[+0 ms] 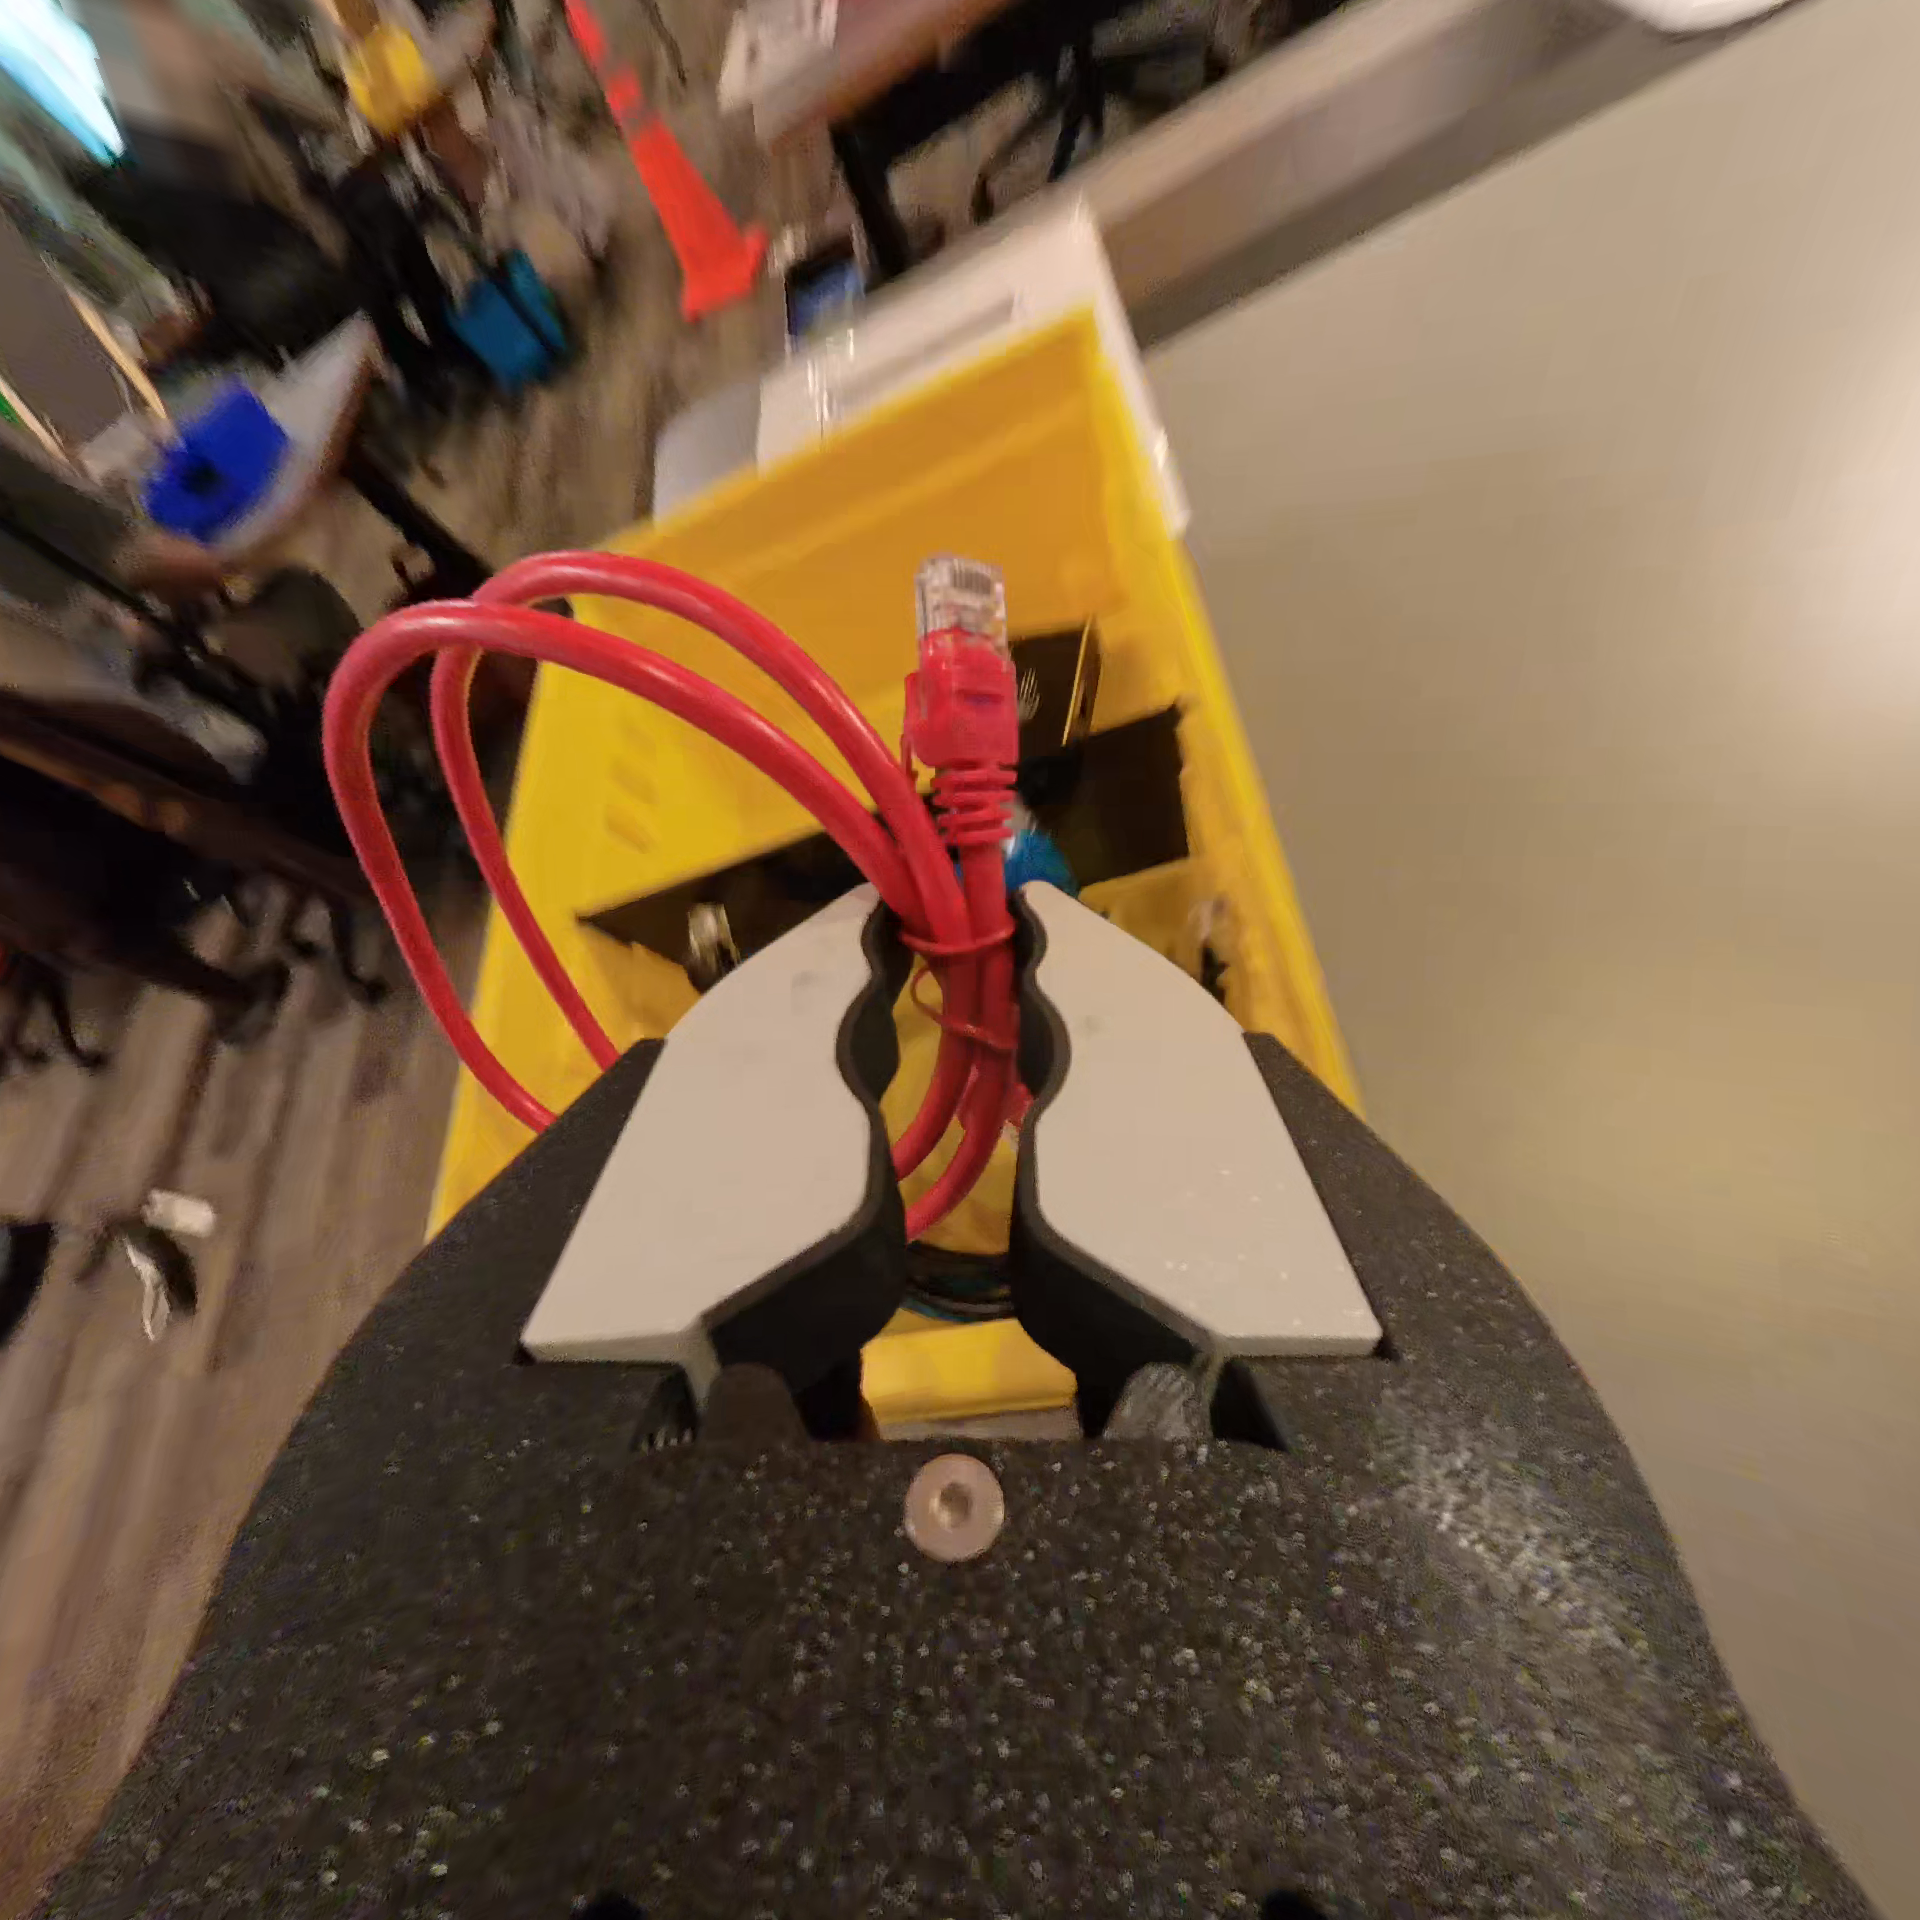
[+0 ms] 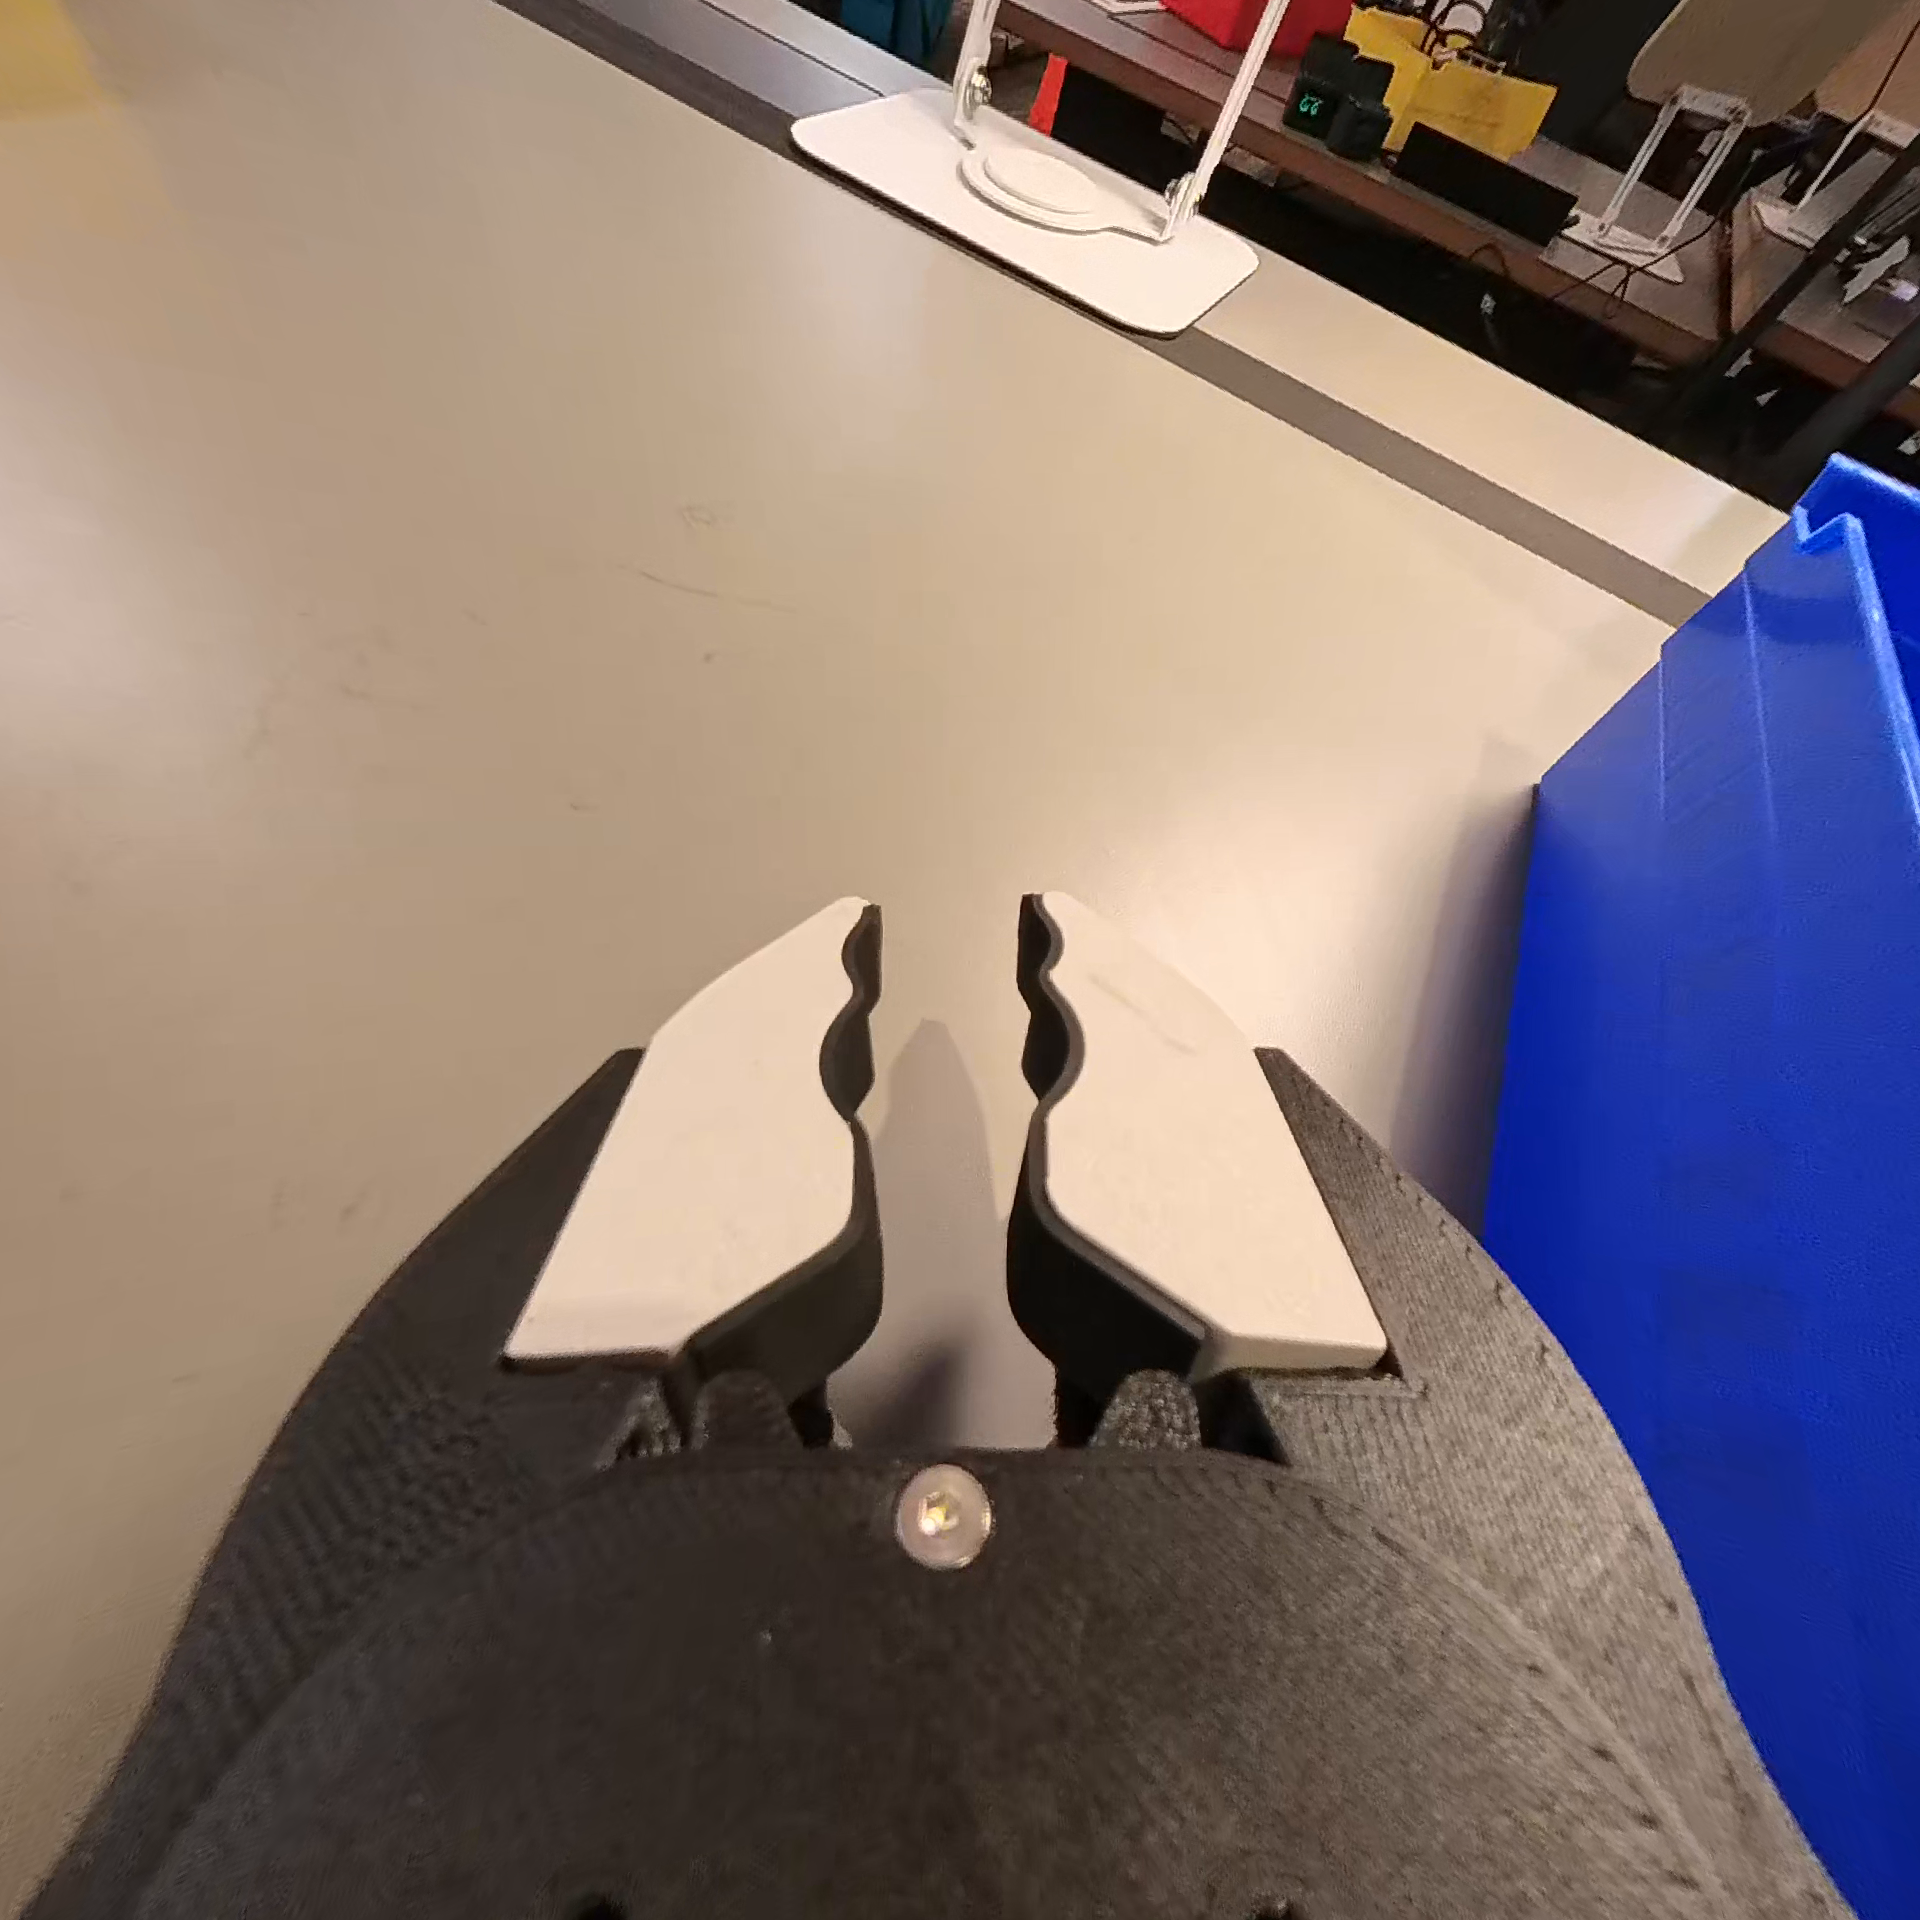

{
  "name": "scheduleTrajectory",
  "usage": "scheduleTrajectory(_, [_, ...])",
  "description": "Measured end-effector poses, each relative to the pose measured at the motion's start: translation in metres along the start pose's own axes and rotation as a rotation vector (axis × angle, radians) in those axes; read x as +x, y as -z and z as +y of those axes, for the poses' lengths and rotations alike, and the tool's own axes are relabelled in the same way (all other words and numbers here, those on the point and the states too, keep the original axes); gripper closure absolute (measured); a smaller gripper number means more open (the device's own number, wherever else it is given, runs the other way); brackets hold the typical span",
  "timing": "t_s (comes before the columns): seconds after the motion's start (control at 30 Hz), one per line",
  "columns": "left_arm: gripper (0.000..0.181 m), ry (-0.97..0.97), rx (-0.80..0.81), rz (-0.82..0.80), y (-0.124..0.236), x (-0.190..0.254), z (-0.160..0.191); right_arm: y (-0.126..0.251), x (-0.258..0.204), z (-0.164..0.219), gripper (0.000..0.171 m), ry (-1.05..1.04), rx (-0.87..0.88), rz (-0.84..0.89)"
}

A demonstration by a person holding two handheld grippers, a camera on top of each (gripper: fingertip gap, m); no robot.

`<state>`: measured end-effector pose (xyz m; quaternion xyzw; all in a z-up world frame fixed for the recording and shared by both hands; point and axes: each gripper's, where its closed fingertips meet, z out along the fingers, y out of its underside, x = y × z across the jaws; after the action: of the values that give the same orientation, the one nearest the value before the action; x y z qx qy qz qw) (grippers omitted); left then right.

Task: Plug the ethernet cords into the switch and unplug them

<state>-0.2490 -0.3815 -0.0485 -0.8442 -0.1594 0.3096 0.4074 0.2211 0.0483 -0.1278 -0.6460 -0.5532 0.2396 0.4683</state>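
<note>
My left gripper (image 1: 951, 914) is shut on a bundled red ethernet cord (image 1: 961, 987). Its clear plug (image 1: 961, 603) points up past the fingertips and its loops (image 1: 436, 790) arc out to the left. The cord hangs above a yellow bin (image 1: 914, 520) with dark compartments; a blue cord (image 1: 1039, 857) shows in the bin just behind the fingertips. My right gripper (image 2: 951, 909) is open and empty above the beige table (image 2: 520, 520). No switch shows in either view.
A blue bin (image 2: 1714, 1039) stands close on the right of my right gripper. A white stand base (image 2: 1029, 208) sits at the table's far edge. An orange cone (image 1: 691, 208) and cluttered desks lie beyond the yellow bin, blurred. Across from one pair of fingers to the other is roughly 65 centimeters.
</note>
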Motion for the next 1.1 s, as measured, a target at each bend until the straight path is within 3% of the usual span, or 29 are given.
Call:
scheduleTrajectory(0.03, [0.162,-0.035,0.058,0.007,0.012,0.006,-0.018,0.0,0.0,0.0,0.146,-0.001,0.001,0.0])
scheduleTrajectory(0.17, [0.162,-0.185,0.249,0.217,0.05,0.084,-0.084,0.0,0.001,0.001,0.146,-0.001,-0.005,0.005])
scheduleTrajectory(0.27, [0.162,-0.297,0.297,0.472,0.057,0.173,-0.106,-0.001,0.001,0.001,0.146,0.011,-0.014,0.015])
scheduleTrajectory(0.5, [0.162,-0.367,0.212,0.936,0.033,0.354,-0.073,-0.005,-0.003,0.004,0.145,0.078,-0.042,0.042])
scheduleTrajectory(0.67, [0.16,-0.438,0.179,1.069,0.048,0.427,-0.057,-0.009,-0.009,0.009,0.144,0.195,-0.089,0.088])
scheduleTrajectory(0.73, [0.136,-0.43,0.203,1.075,0.057,0.431,-0.061,-0.012,-0.013,0.013,0.144,0.265,-0.115,0.108])
scheduleTrajectory(0.87, [0.119,-0.33,0.252,1.048,0.078,0.398,-0.077,-0.016,-0.019,0.017,0.15,0.388,-0.144,0.151])
scheduleTrajectory(0.97, [0.118,-0.272,0.313,0.876,0.081,0.331,-0.091,-0.016,-0.019,0.017,0.147,0.371,-0.142,0.136])
scheduleTrajectory(1.1, [0.118,-0.175,0.319,0.552,0.069,0.203,-0.092,-0.016,-0.016,0.016,0.146,0.34,-0.14,0.128])
